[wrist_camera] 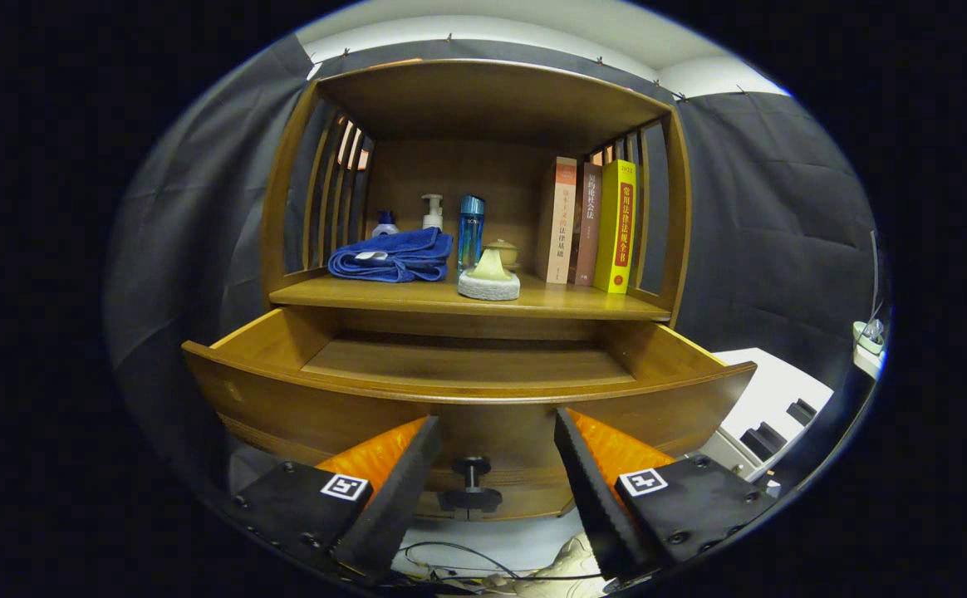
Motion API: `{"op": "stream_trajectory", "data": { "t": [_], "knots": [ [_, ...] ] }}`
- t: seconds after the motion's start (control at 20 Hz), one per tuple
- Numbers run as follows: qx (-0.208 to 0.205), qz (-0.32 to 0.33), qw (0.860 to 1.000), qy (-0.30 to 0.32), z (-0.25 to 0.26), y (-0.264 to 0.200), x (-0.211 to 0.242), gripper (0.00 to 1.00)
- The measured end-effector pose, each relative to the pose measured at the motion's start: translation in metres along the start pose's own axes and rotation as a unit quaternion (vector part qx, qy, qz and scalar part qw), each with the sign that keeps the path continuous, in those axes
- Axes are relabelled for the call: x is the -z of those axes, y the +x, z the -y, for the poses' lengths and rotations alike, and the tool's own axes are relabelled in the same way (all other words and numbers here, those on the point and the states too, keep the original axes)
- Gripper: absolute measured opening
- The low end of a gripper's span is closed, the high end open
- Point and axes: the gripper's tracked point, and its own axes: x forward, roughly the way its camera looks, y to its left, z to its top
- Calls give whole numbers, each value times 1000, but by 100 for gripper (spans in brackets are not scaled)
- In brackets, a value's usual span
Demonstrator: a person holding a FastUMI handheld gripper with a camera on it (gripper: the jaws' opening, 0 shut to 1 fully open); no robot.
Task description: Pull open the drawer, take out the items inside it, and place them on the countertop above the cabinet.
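The wooden drawer (467,370) stands pulled open below the countertop (417,296), and its visible floor is bare wood. Its dark round knob (471,482) sits on the drawer front, between my two fingers and untouched by them. My gripper (496,428) is open, fingers spread to either side of the knob. On the countertop lie a folded blue towel (392,256) and a white round base with a pale cone-shaped piece (489,278) on it.
Behind the towel stand a pump bottle (432,212), a small bottle (384,224) and a tall blue bottle (470,230). A small pot (503,252) and three upright books (591,224) fill the right of the shelf. White equipment (770,407) sits right of the drawer; cables lie on the floor.
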Motion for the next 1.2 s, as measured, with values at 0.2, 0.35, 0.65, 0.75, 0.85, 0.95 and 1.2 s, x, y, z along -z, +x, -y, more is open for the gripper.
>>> {"op": "stream_trajectory", "data": {
  "t": [0.2,0.35,0.65,0.75,0.85,0.95,1.2],
  "knots": [
    [7,3,1000,-6,-2,32,-10,94],
    [9,-2,1000,-4,-4,50,-9,94],
    [9,-7,1000,5,-6,86,-11,94],
    [9,-8,1000,0,-7,97,-13,94],
    [10,-9,1000,3,-8,107,-13,94],
    [12,-11,1000,14,-8,116,-13,94],
    [17,-11,1000,19,-9,134,-14,94]
  ]
}}
